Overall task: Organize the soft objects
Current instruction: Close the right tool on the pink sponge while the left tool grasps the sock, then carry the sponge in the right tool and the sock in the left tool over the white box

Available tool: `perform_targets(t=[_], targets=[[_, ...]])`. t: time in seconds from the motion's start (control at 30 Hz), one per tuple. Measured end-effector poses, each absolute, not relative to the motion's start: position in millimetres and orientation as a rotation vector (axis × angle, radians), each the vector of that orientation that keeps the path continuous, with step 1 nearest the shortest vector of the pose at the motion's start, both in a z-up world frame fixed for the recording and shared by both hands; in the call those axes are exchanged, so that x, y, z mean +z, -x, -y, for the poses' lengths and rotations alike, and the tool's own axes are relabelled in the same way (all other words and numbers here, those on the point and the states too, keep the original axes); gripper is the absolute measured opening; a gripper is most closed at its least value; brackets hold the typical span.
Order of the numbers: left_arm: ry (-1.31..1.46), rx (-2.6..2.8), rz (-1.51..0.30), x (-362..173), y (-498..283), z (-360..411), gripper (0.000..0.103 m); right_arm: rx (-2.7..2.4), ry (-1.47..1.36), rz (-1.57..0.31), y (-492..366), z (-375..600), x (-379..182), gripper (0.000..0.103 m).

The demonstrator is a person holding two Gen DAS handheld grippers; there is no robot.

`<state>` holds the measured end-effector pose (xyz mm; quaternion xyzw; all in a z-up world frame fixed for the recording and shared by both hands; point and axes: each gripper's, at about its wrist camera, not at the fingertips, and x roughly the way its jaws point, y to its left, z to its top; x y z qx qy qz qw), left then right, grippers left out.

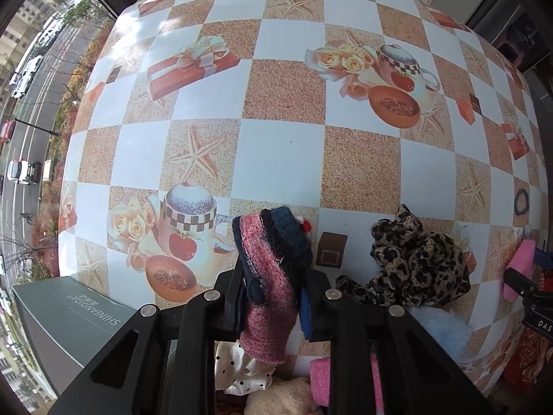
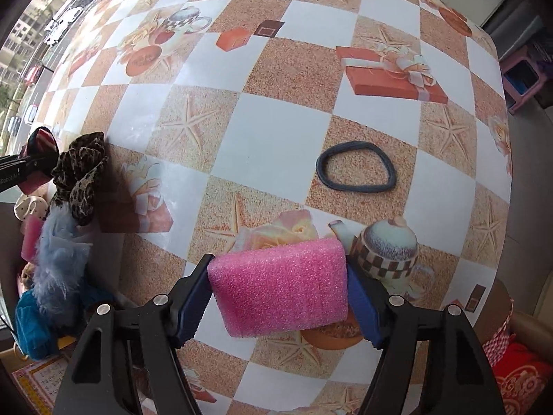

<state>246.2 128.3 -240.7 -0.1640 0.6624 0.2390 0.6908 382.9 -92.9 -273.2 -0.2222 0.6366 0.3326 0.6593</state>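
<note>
In the left wrist view, the left gripper [image 1: 273,276] was clamped on a pink and navy knitted sock [image 1: 268,287], which stood up between the two fingers and drooped below them, above the checkered tabletop [image 1: 283,138]. Just to its right a leopard-print scrunchie [image 1: 414,259] lay on the tabletop, with pale blue fluffy fabric [image 1: 442,332] at its near edge. A cream polka-dot cloth [image 1: 238,370] and a beige piece [image 1: 283,397] sat below the fingers, beside a grey-green box [image 1: 69,314] at the lower left. The right gripper's black tip [image 1: 528,294] showed at the far right edge, holding something pink.

In the right wrist view, the right gripper [image 2: 280,294] was closed on a pink foam sponge [image 2: 280,287], pressed between its blue pads [image 2: 363,304] and held over the tabletop [image 2: 276,128]. A dark hair tie [image 2: 356,167] lay flat on the tabletop beyond the sponge, well apart from it. At the left edge the soft pile showed the leopard-print scrunchie [image 2: 81,173], the pale blue fluffy fabric [image 2: 58,266] and a teal knit [image 2: 31,325], with the left gripper [image 2: 24,169] just beside the scrunchie.
</note>
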Motion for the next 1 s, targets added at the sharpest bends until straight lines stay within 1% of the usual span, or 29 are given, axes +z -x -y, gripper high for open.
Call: perform_targets(t=[0.13,0.27,0.3,0.63,1.0], targets=[[0.317,0.486,-1.44,-218,-250,-112,0.026,0.732,0.41,-1.452,-380,127,-255,0.074],[0.276,0.423,-1.415,-201,-255,-86,0.026,0.689,0.318,-1.48,-392,146,-249,0.074],[0.265,0.406,-1.411,-198,-257,-78,0.026,0.68,0.301,-1.483,-388,166,-245,0.074],[0.161,0.23,-1.384,-183,-272,-9,0.026,0.6,0.176,-1.485,-351,213,-227,0.074],[0.014,-0.011,-1.301,-138,-267,90,0.026,0.462,0.04,-1.467,-301,269,-201,0.074]])
